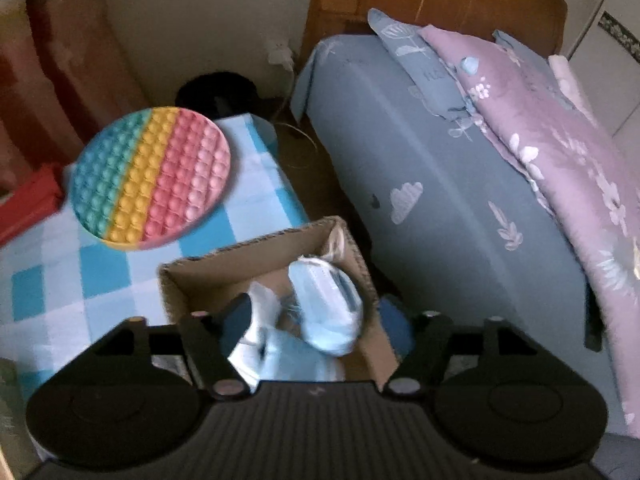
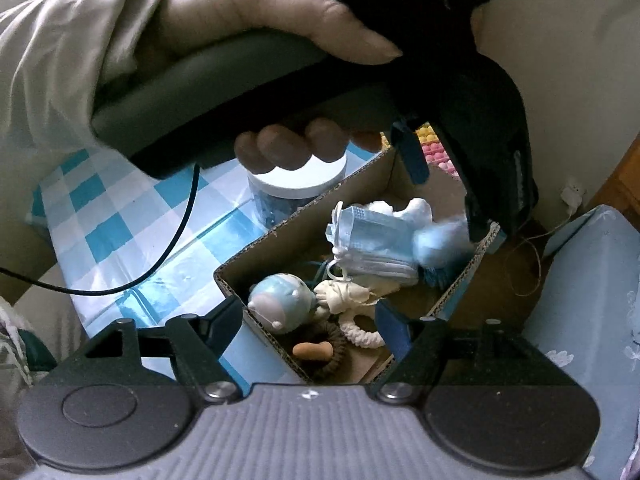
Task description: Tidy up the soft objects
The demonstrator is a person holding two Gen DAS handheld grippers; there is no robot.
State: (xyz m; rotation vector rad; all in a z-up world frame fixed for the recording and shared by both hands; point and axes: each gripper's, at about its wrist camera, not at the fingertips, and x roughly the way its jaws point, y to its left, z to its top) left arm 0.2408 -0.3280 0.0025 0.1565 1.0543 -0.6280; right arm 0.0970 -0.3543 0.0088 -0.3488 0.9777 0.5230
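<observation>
Surface: table under a blue-and-white checked cloth [image 1: 256,200], filling the left half of the left wrist view.
Upper left: round rainbow pop-bubble mat [image 1: 152,176], flat on the cloth.
Lower centre: open cardboard box [image 1: 182,292] at the cloth's right edge.
Behind box: white-lidded jar [image 2: 296,186], right wrist view.

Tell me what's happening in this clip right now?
A person holds a gripper in each hand over a cardboard box on a blue checked tablecloth. Both the left gripper and right gripper are open, pressing on nothing. The box already holds face masks, a round blue toy, scrunchies and other soft bits. A rainbow pop-it disc still lies on the cloth outside the box.
</observation>
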